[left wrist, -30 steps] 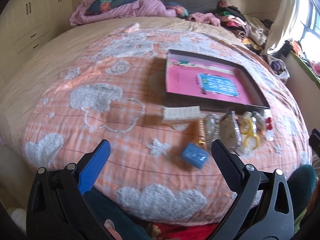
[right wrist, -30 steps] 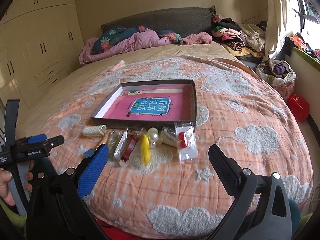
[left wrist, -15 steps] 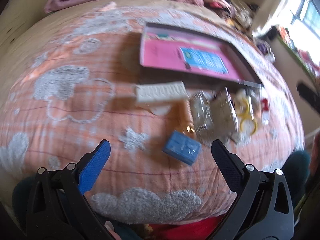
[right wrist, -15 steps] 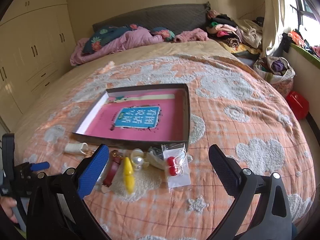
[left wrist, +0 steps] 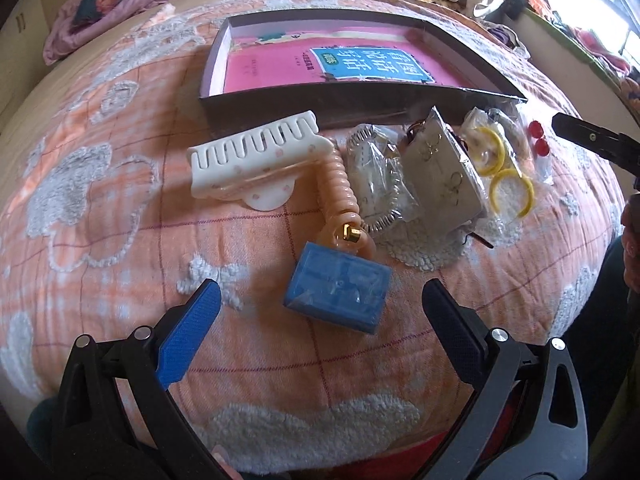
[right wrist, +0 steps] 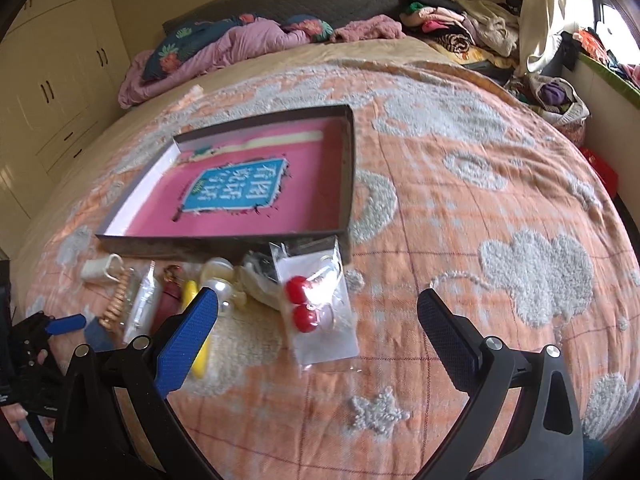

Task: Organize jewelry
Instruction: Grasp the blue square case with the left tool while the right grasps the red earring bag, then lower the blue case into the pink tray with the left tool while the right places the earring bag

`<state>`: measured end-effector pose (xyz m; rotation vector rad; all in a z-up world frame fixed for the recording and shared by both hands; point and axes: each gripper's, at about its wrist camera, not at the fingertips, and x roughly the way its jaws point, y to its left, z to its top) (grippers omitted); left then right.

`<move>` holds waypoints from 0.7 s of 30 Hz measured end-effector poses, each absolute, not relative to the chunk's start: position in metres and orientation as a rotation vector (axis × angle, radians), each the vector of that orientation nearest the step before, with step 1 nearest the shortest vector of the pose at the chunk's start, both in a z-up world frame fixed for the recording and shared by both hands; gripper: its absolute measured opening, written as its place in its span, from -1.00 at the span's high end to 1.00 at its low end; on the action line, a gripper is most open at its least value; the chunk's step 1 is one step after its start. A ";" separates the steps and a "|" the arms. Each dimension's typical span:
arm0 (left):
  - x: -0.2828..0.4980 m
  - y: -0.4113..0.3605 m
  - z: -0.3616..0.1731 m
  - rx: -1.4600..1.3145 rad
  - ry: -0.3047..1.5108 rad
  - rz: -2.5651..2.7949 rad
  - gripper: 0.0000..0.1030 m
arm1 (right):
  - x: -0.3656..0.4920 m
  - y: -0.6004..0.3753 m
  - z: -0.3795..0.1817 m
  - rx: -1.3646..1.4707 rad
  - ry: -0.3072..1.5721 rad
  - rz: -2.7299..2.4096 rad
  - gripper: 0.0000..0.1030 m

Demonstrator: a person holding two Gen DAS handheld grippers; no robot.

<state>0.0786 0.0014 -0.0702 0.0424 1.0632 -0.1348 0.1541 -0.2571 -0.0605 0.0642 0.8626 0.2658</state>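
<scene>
Bed [left wrist: 100, 168] carrying jewelry beside box [left wrist: 360, 92]. Both grippers closing in since a second ago, fingers apart: left [left wrist: 318, 312] nearing blue case [left wrist: 338, 294], right [right wrist: 318, 314] nearing red earrings [right wrist: 302, 306]; pickups starting.

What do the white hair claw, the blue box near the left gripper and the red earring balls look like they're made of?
Hair claw: likely hard plastic, glossy cream with pale dots and moulded teeth.
Blue box: seemingly translucent plastic; its lid shows glare and faint contents, so probably rigid.
Red earrings: smooth glossy beads, plastic or glass, can't tell, sealed in a clear film bag that crinkles and shines.
</scene>
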 end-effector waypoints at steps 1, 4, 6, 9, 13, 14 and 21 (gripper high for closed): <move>0.079 0.001 -0.071 0.048 1.058 -0.139 -0.79 | 0.155 -0.258 -0.064 0.064 0.870 0.261 -0.92; 0.079 0.000 -0.073 0.047 1.055 -0.155 -0.39 | 0.159 -0.258 -0.072 0.053 0.887 0.267 -0.92; 0.079 -0.001 -0.072 0.048 1.045 -0.167 -0.07 | 0.162 -0.258 -0.077 0.048 0.893 0.271 -0.92; 0.077 0.000 -0.070 0.033 1.031 -0.192 0.19 | 0.165 -0.257 -0.081 0.048 0.895 0.281 -0.88; 0.073 0.002 -0.062 0.002 1.004 -0.220 0.19 | 0.170 -0.257 -0.087 0.043 0.908 0.316 -0.49; 0.072 0.004 -0.059 -0.005 0.995 -0.219 0.19 | 0.171 -0.257 -0.089 0.045 0.912 0.326 -0.33; 0.073 0.019 -0.033 -0.039 0.935 -0.187 0.19 | 0.168 -0.259 -0.091 0.095 0.911 0.395 0.21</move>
